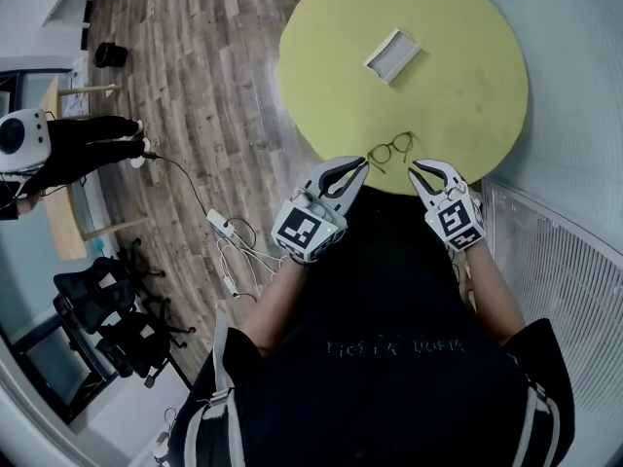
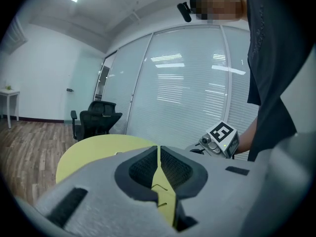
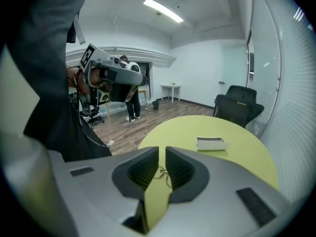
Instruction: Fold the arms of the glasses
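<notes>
Thin dark-rimmed glasses [image 1: 391,150] lie with arms unfolded near the front edge of the round yellow-green table [image 1: 458,95]. My left gripper [image 1: 362,165] hovers just left of them, jaws shut and empty; its own view shows the tips [image 2: 158,149] meeting over the table [image 2: 94,149]. My right gripper [image 1: 413,168] sits just right of the glasses, closed to a thin slit on nothing. In the right gripper view, the glasses [image 3: 163,174] show beyond the tips [image 3: 162,151].
A white open box [image 1: 392,55] [image 3: 211,143] lies farther back on the table. A person in dark trousers [image 1: 92,144] stands at the left. Black office chairs [image 1: 117,309] [image 3: 239,105], a power strip with cables [image 1: 222,227], and blinds [image 1: 555,261] on the right.
</notes>
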Available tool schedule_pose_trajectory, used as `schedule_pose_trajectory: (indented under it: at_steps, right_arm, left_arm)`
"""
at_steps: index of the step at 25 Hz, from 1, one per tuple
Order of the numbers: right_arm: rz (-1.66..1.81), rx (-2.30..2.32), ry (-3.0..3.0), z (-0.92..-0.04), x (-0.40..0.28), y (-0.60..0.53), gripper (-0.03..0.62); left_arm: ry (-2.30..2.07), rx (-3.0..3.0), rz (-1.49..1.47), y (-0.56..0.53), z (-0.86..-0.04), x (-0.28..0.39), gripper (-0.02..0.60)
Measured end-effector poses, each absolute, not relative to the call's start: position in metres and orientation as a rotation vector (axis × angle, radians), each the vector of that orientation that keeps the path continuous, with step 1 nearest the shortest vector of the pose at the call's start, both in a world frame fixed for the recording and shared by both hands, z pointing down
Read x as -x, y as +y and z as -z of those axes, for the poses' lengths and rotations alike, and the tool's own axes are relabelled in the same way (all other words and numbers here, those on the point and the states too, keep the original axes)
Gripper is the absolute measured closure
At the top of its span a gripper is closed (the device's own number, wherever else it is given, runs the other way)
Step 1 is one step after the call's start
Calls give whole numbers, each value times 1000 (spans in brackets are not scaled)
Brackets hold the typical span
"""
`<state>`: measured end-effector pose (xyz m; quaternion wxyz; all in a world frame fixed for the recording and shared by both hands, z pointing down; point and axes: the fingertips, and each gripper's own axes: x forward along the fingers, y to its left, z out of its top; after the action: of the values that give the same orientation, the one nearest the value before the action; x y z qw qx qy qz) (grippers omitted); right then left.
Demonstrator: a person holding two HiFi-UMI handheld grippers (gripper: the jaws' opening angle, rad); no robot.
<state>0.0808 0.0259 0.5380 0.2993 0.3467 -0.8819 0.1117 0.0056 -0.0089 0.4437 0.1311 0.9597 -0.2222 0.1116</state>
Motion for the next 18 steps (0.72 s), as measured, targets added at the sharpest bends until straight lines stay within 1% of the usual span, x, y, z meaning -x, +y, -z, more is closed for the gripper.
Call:
schedule_pose_trajectory:
  at_steps: [7, 18]
  right_arm:
    - [-301, -857, -2272, -562, -80, 25, 560]
    - [-251, -732, -2161, -601, -79, 24, 560]
  left_arm:
    - [-564, -2728, -407, -4, -475, -10, 548]
    - [-514, -2701, -439, -4, -488, -8, 548]
